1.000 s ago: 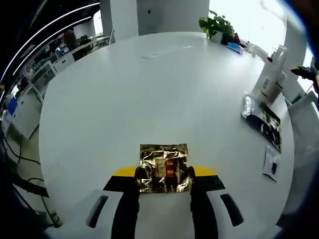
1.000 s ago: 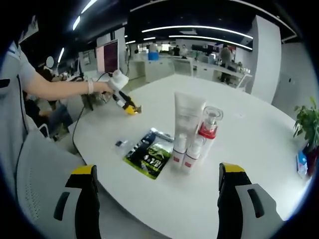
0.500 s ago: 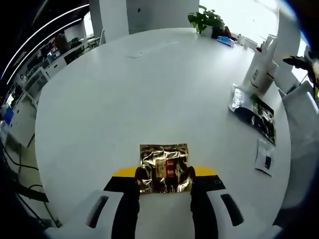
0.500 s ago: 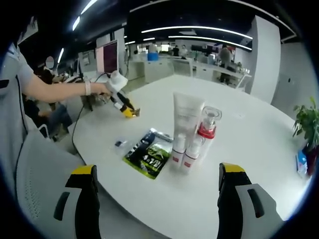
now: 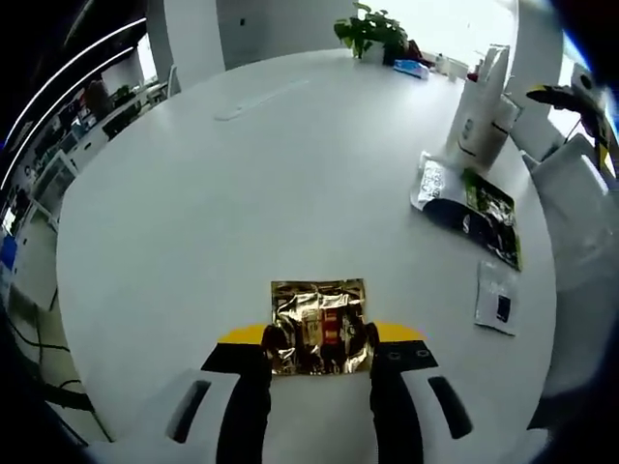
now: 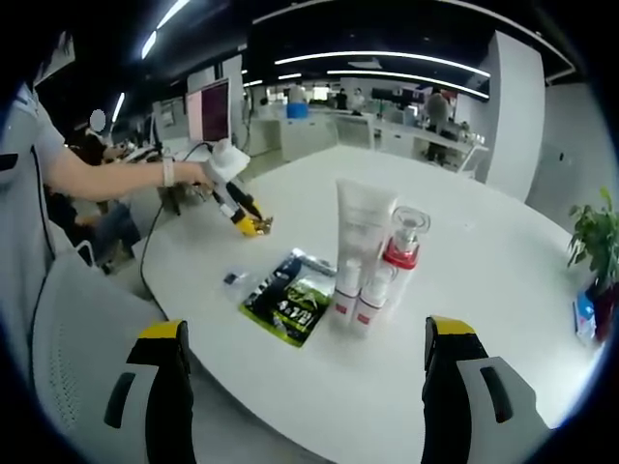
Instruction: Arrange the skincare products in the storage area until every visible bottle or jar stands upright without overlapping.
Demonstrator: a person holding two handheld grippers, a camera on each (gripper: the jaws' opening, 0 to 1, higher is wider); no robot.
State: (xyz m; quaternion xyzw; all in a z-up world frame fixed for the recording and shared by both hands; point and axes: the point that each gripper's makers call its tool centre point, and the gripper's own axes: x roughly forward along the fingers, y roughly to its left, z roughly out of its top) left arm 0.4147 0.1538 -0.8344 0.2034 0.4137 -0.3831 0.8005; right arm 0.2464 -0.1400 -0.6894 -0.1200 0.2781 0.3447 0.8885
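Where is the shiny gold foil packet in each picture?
Left gripper view: the shiny gold foil packet sits bottom centre, pinched between the left tool's jaws.
Right gripper view: it is a tiny glint upper left, at that same tool's tip.
Shared landmark: tall white tube.

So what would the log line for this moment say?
left gripper: shut on gold sachet | right gripper: open, idle | bottles: upright | black pouch: flat

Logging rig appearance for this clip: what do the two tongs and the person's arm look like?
Left tongs and right tongs match: black jaws capped with yellow tips, on white bodies with dark slots. In the right gripper view the left tongs' white body trails a dark cable. The person wears a pale short sleeve and a wristband.
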